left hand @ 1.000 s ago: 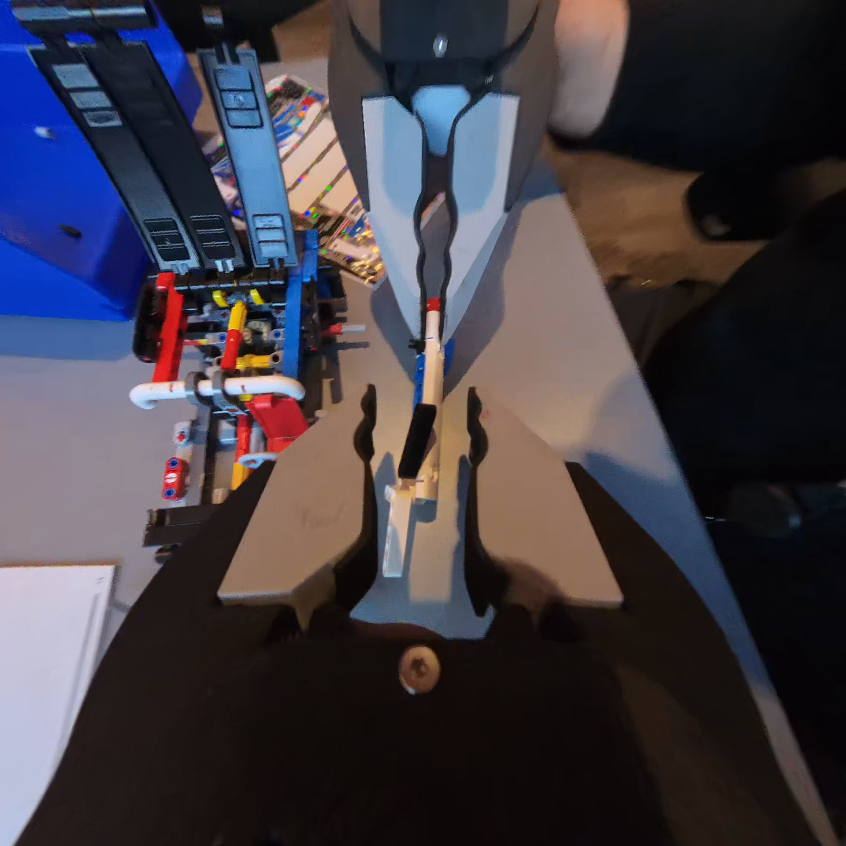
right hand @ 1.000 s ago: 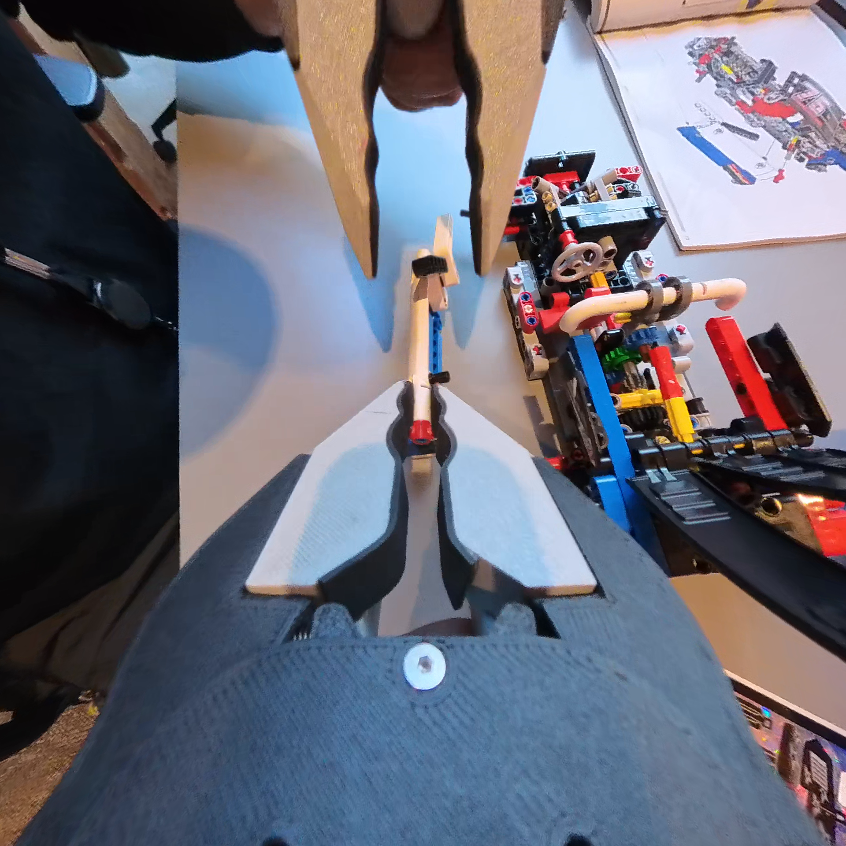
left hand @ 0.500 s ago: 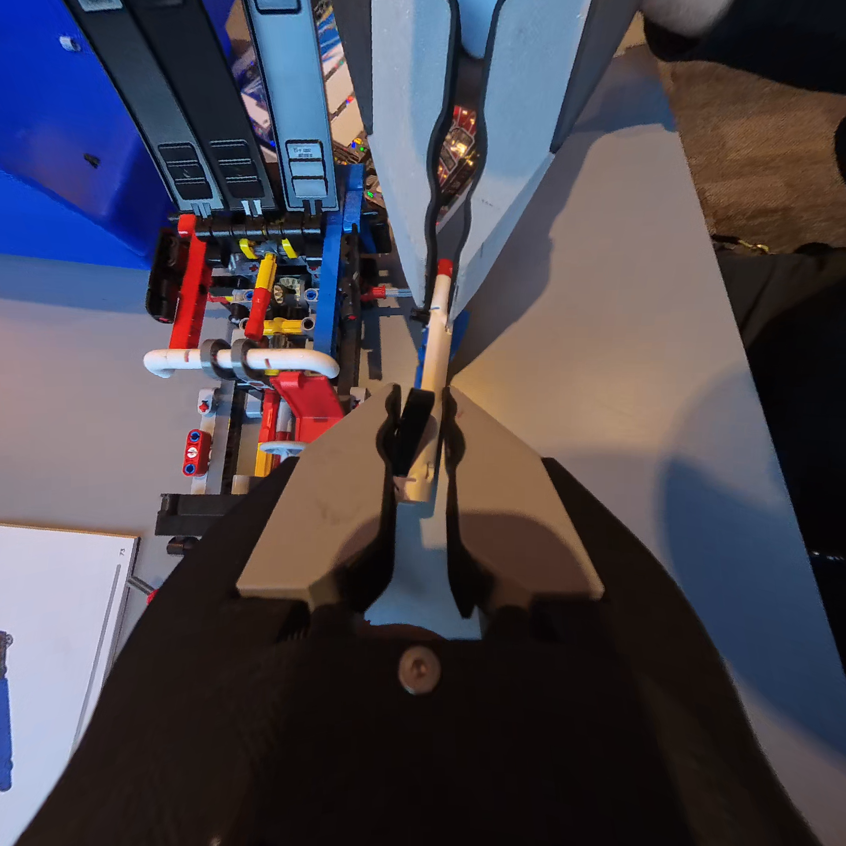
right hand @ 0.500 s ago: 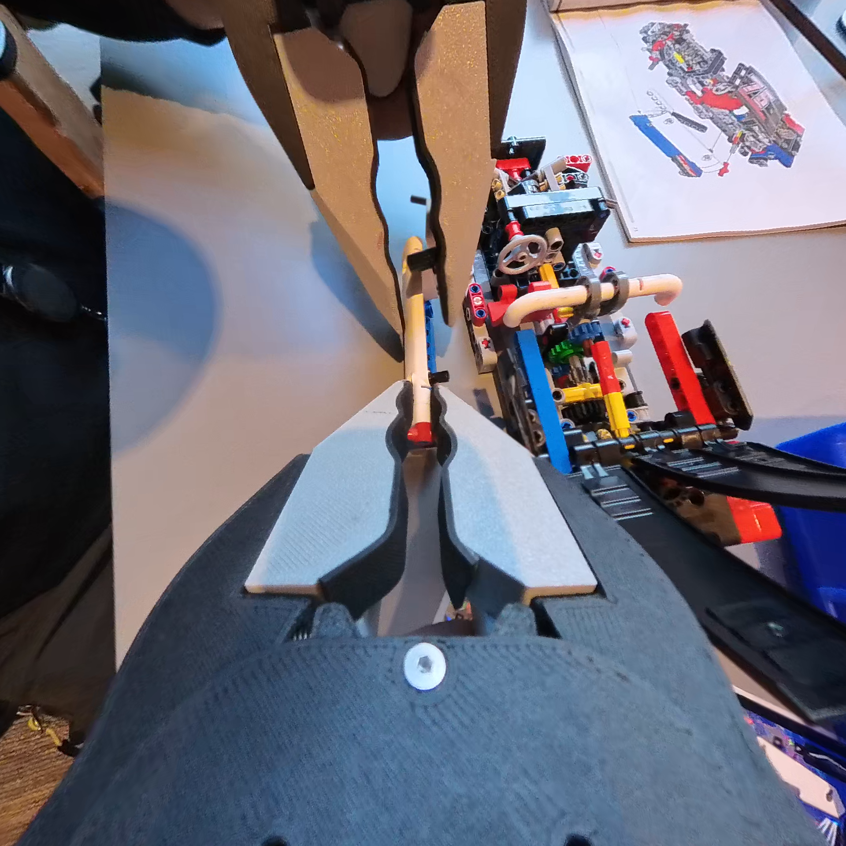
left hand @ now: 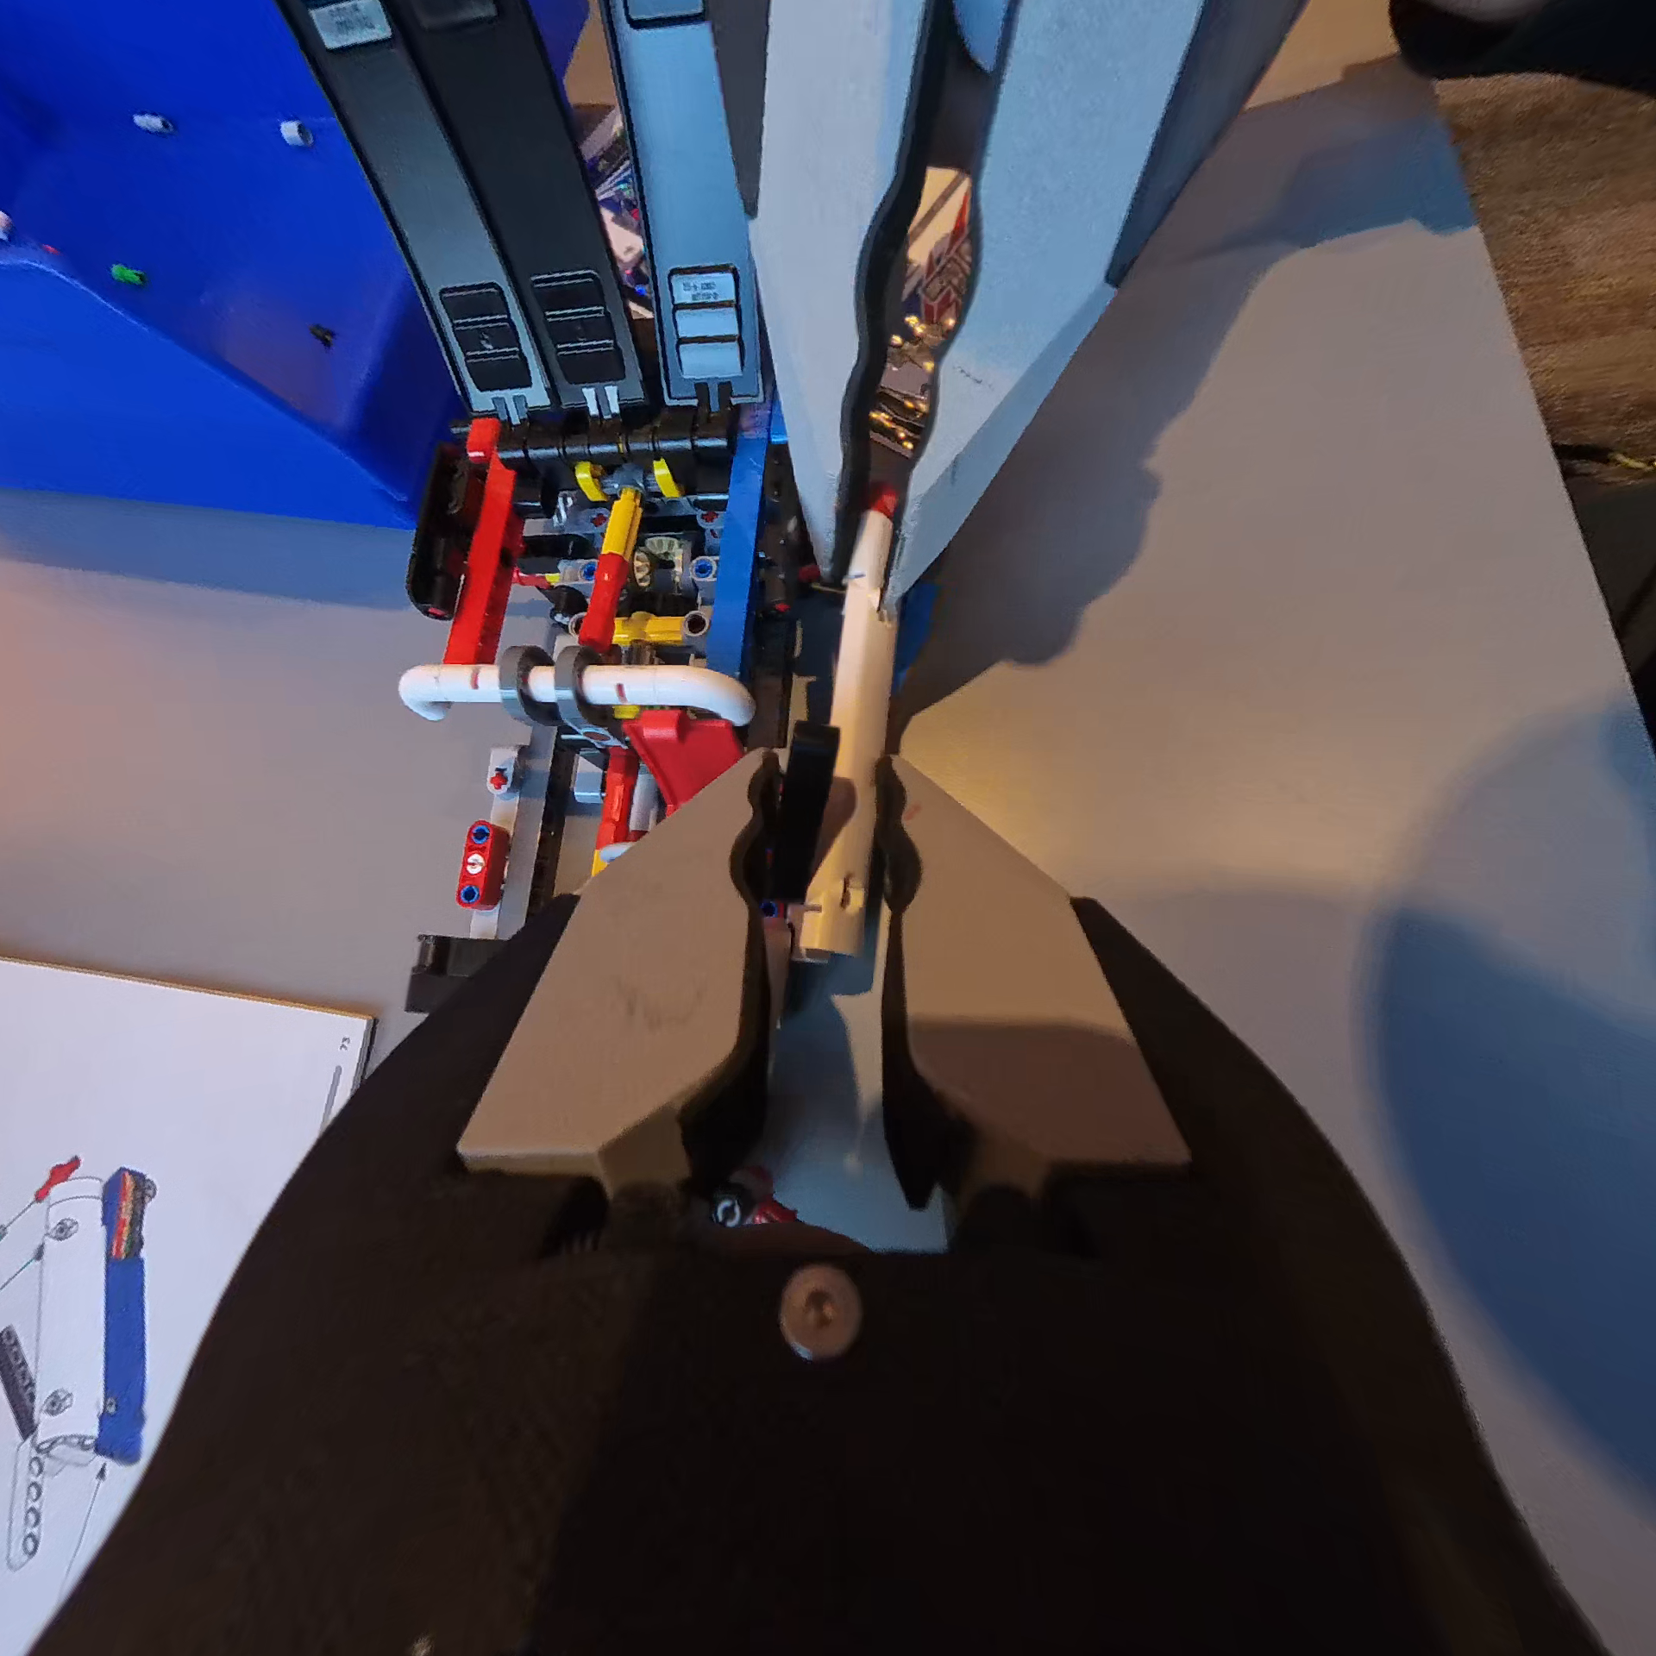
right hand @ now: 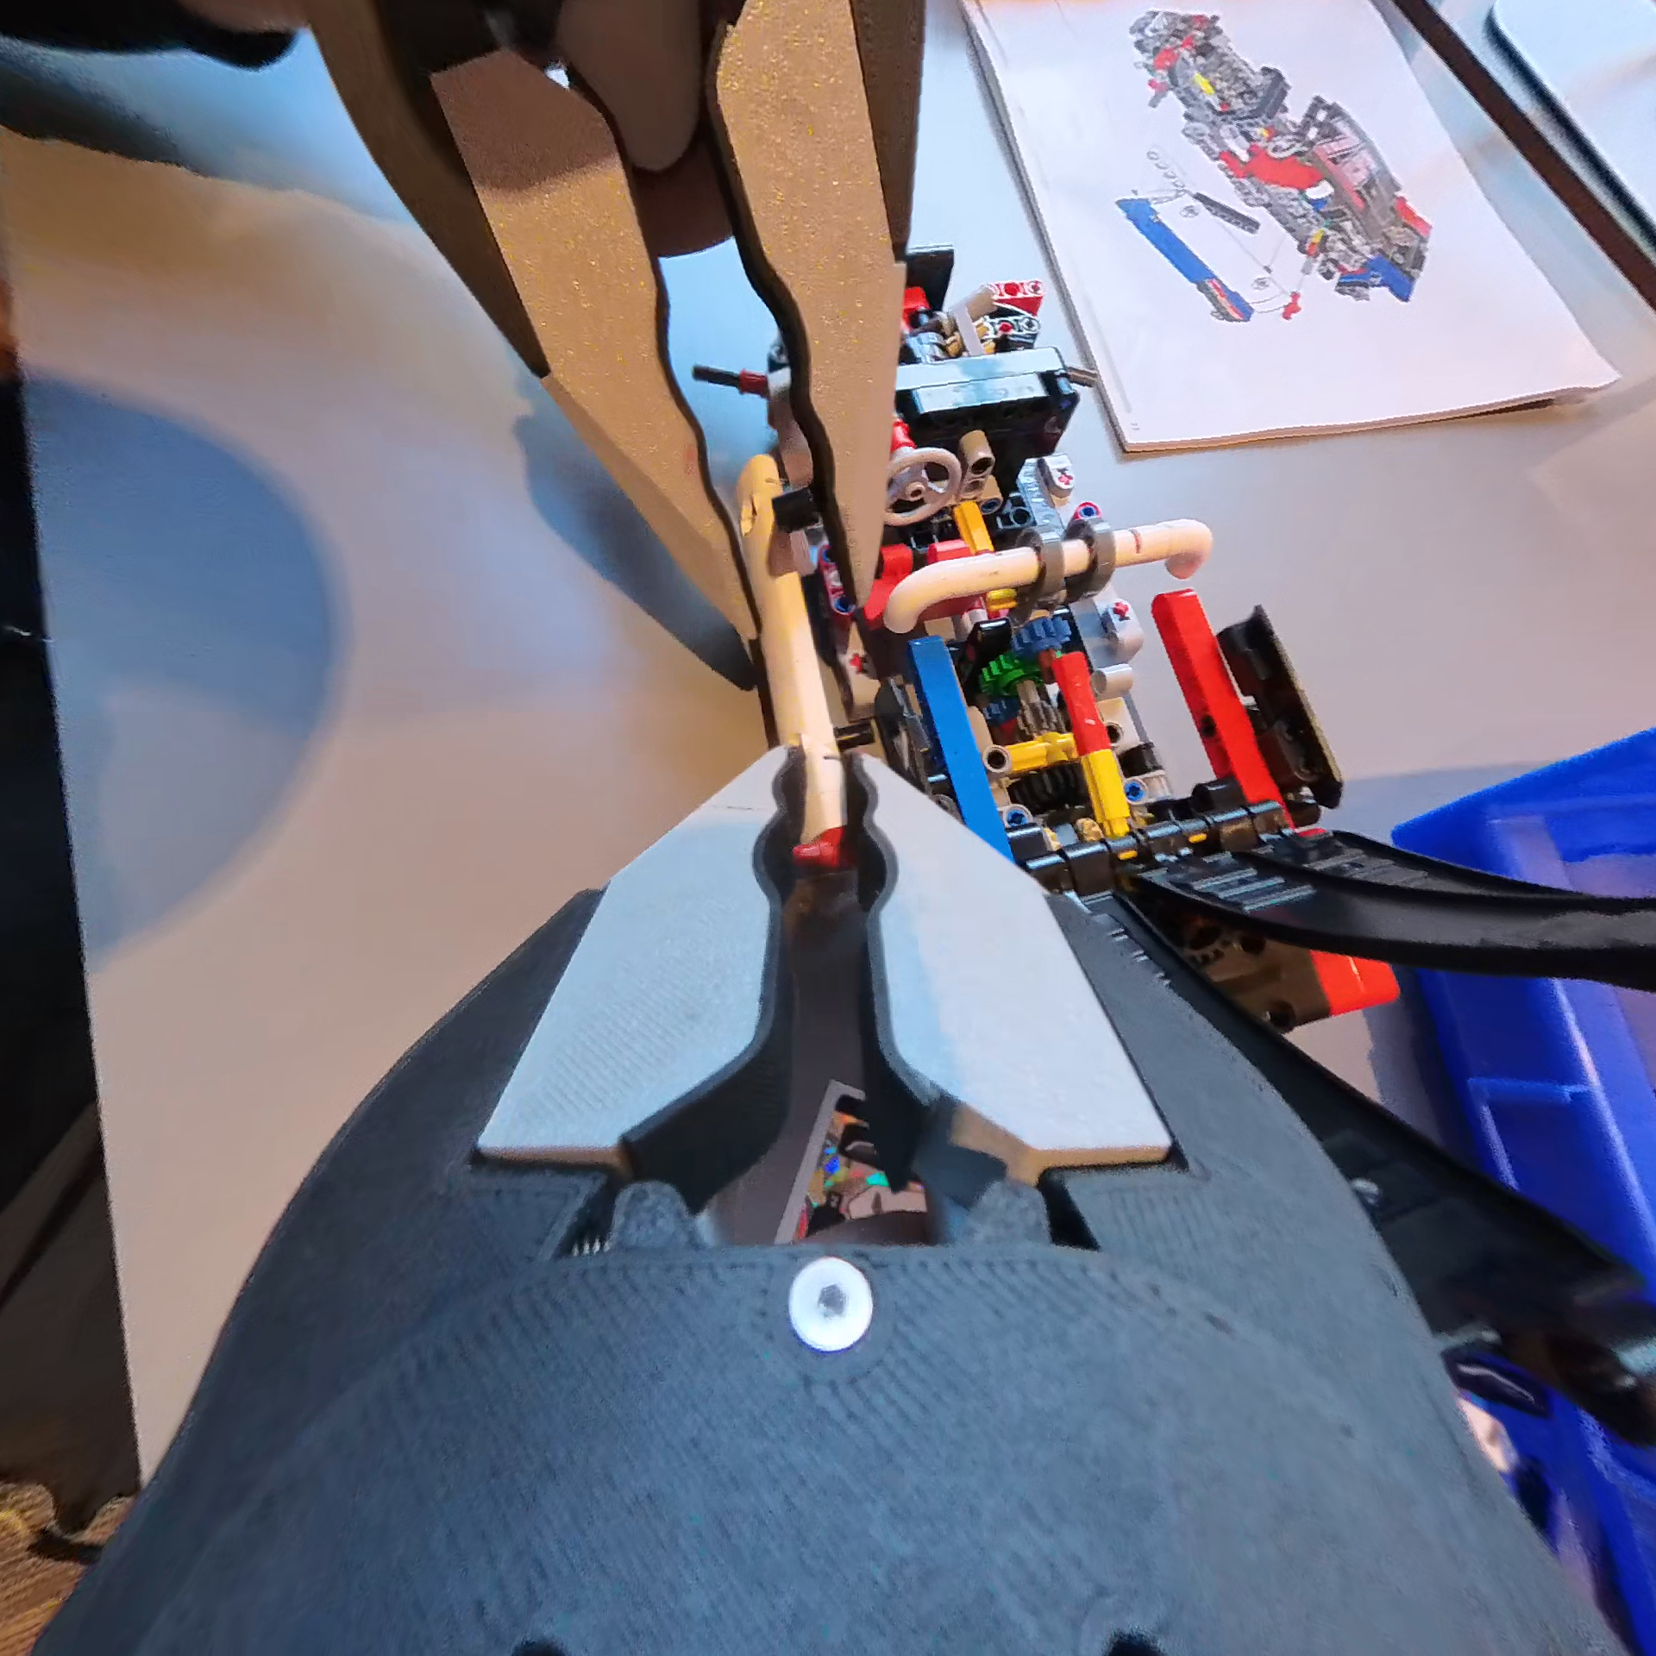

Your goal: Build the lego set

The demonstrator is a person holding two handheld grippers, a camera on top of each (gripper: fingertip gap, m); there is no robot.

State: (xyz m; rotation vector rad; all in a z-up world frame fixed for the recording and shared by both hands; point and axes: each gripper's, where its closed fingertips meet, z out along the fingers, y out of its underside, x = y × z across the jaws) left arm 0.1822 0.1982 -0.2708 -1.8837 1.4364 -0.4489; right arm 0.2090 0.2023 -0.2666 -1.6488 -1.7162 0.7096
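Note:
A long white Lego beam (left hand: pixel 865 663) with a red pin at one end and a black piece (left hand: pixel 806 806) at the other is held between both grippers. My left gripper (left hand: pixel 824 789) is shut on the black-piece end. My right gripper (right hand: pixel 820 771) is shut on the red-pin end (right hand: pixel 820 847). The beam (right hand: pixel 793 645) hangs just above the grey table, close beside the blue side beam (left hand: pixel 739 556) of the partly built Lego vehicle (left hand: pixel 627 627). The vehicle (right hand: pixel 1030 681) also shows in the right wrist view. Each gripper shows in the other's view, right (left hand: pixel 865 538) and left (right hand: pixel 802 618).
A blue bin (left hand: pixel 179 358) stands behind the vehicle, with long black and grey panels (left hand: pixel 502 224) leaning from the model towards it. An open instruction booklet (right hand: pixel 1254 224) lies beyond the model. A shiny sticker sheet (left hand: pixel 932 269) lies under the right gripper. The table edge (left hand: pixel 1523 358) runs alongside.
My left gripper, open a second ago, has shut on the beam's black-piece end. Both grippers have carried the beam sideways, up against the vehicle's blue side.

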